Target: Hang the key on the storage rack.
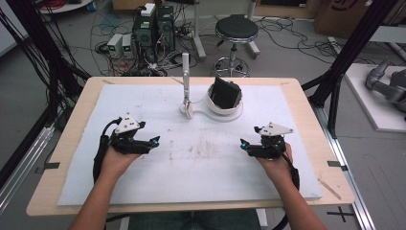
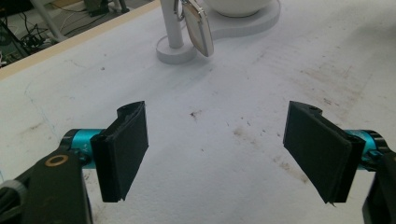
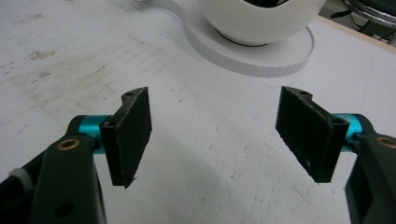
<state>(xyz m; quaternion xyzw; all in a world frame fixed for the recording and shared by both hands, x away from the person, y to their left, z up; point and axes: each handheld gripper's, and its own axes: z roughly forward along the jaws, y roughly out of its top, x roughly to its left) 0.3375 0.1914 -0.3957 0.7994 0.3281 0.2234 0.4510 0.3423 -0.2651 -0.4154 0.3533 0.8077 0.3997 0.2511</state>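
- Grippers at rest: the left gripper (image 1: 154, 142) and the right gripper (image 1: 242, 143) sit low over the near half of the table, each in a hand, jaws spread wide with nothing between them, as both gripper views also show.
- Nearest things: a small flat tag with a metal rim (image 2: 200, 31) hangs from a white upright post on a round foot (image 1: 185, 76), well ahead of the left gripper; just beside it a white round bowl (image 1: 225, 100) on a white base plate (image 3: 261, 58) holds a dark, flat square object (image 1: 226, 92), tilted.
- Step, as I judge it: a start, with neither item touched yet.
- Next move probably calls for a forward reach and a careful line-up on the thin hanging tag or the dark square.
- Surface: a white foam-like sheet (image 1: 143, 187), scuffed and brown-stained in the middle, on a pale wooden tabletop (image 1: 62, 158).
- Room: grey floor, tangled cables, computer towers (image 1: 153, 26), a black round stool (image 1: 236, 29), black frame struts.
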